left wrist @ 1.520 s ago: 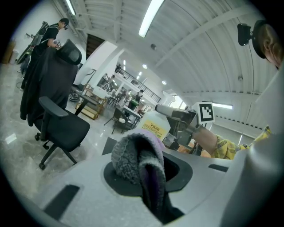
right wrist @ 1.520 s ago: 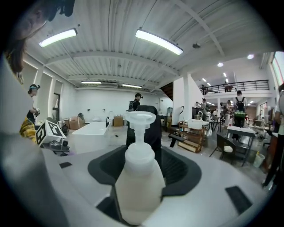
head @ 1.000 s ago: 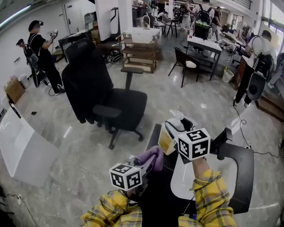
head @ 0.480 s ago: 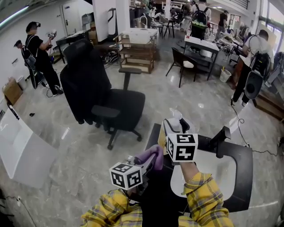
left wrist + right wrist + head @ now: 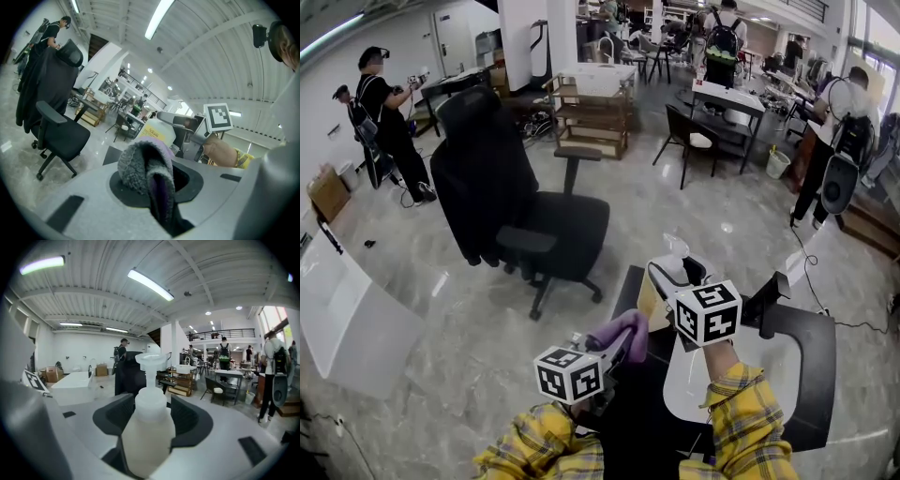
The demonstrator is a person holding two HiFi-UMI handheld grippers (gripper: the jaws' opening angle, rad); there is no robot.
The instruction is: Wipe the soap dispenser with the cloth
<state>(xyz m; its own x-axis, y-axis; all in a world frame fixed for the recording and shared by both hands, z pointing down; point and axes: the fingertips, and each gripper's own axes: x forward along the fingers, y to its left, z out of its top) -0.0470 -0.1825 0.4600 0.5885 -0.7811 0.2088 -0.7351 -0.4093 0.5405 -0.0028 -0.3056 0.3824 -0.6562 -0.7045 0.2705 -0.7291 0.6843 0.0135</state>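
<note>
A white soap dispenser (image 5: 147, 427) with a pump top stands upright between the jaws of my right gripper (image 5: 149, 425), which is shut on it. In the head view the soap dispenser (image 5: 661, 281) shows a yellow label and is held in the air by the right gripper (image 5: 675, 286). My left gripper (image 5: 623, 342) is shut on a folded grey and purple cloth (image 5: 619, 333). In the left gripper view the cloth (image 5: 147, 176) sticks up between the jaws, just short of the soap dispenser (image 5: 159, 133), not clearly touching it.
A black office chair (image 5: 520, 211) stands on the marble floor ahead to the left. A white round table with a dark rim (image 5: 811, 366) lies below my right arm. Desks, wooden shelves (image 5: 591, 112) and several people fill the far room.
The right gripper with the dispenser dipped left toward the cloth half a second ago and has swung back right. The left gripper with the cloth has barely moved.
</note>
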